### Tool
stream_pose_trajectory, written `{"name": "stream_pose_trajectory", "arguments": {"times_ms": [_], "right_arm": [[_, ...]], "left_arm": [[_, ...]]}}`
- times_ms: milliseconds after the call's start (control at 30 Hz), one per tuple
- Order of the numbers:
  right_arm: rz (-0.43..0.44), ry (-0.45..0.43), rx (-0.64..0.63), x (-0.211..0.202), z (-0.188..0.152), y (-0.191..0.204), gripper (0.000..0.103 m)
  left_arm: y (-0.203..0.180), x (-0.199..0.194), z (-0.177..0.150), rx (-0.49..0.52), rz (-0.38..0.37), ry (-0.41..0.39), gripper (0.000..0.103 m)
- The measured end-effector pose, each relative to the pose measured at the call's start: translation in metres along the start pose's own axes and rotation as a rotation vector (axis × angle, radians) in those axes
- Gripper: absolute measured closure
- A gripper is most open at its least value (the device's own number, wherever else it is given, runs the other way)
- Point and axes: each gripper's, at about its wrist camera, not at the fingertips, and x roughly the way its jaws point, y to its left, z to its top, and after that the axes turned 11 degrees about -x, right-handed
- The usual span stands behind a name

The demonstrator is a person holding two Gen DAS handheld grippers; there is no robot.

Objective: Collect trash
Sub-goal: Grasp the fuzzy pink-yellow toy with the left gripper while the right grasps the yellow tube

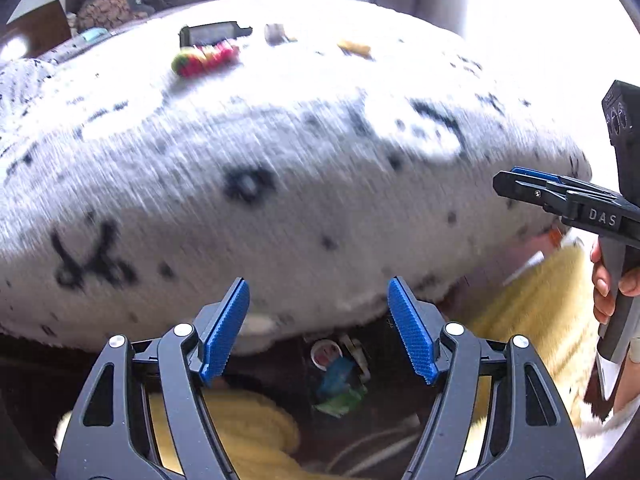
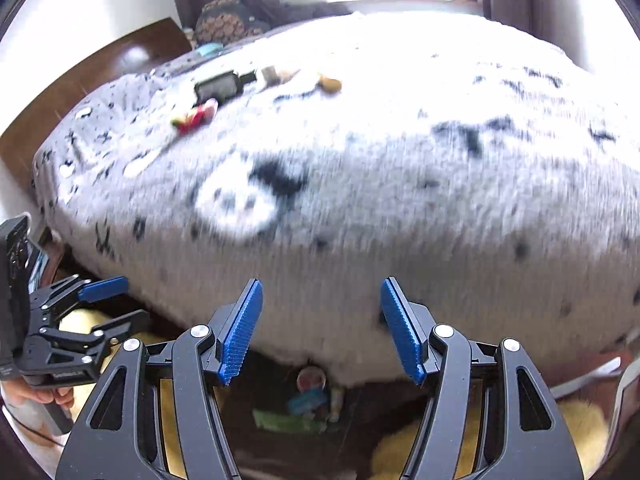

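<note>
A red, yellow and green wrapper (image 1: 204, 58) lies far back on the grey patterned bed cover (image 1: 280, 168), next to a black flat object (image 1: 212, 34), a small pale piece (image 1: 276, 34) and a yellow scrap (image 1: 354, 48). The same wrapper (image 2: 196, 116) and yellow scrap (image 2: 330, 83) show in the right wrist view. A dark bin of trash (image 1: 338, 376) stands on the floor below the bed edge, with wrappers inside (image 2: 308, 400). My left gripper (image 1: 320, 328) is open and empty above it. My right gripper (image 2: 320, 328) is open and empty too.
A yellow fluffy rug (image 1: 532, 300) covers the floor by the bed. A dark wooden headboard (image 2: 92, 80) stands at the left, with patterned pillows (image 2: 226, 20) behind. Curtains and a bright window are at the back. A white cable (image 1: 372, 448) lies on the floor.
</note>
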Motion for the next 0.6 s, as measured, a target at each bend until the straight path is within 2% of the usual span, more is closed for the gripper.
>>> {"name": "stream_pose_trajectory", "arguments": {"times_ms": [200, 367, 467, 600], "right_arm": [[-0.047, -0.048, 0.000, 0.021, 0.047, -0.015, 0.040], [-0.071, -0.046, -0.014, 0.048, 0.090, -0.021, 0.040], [-0.077, -0.037, -0.034, 0.066, 0.116, -0.022, 0.040], [-0.097, -0.027, -0.042, 0.094, 0.148, -0.022, 0.040]], "left_arm": [[0.021, 0.000, 0.050, -0.020, 0.064, -0.072, 0.025], [0.042, 0.013, 0.103, -0.089, 0.120, -0.130, 0.023], [0.052, 0.027, 0.127, -0.130, 0.133, -0.140, 0.022], [0.062, 0.043, 0.156, -0.184, 0.108, -0.146, 0.020]]}}
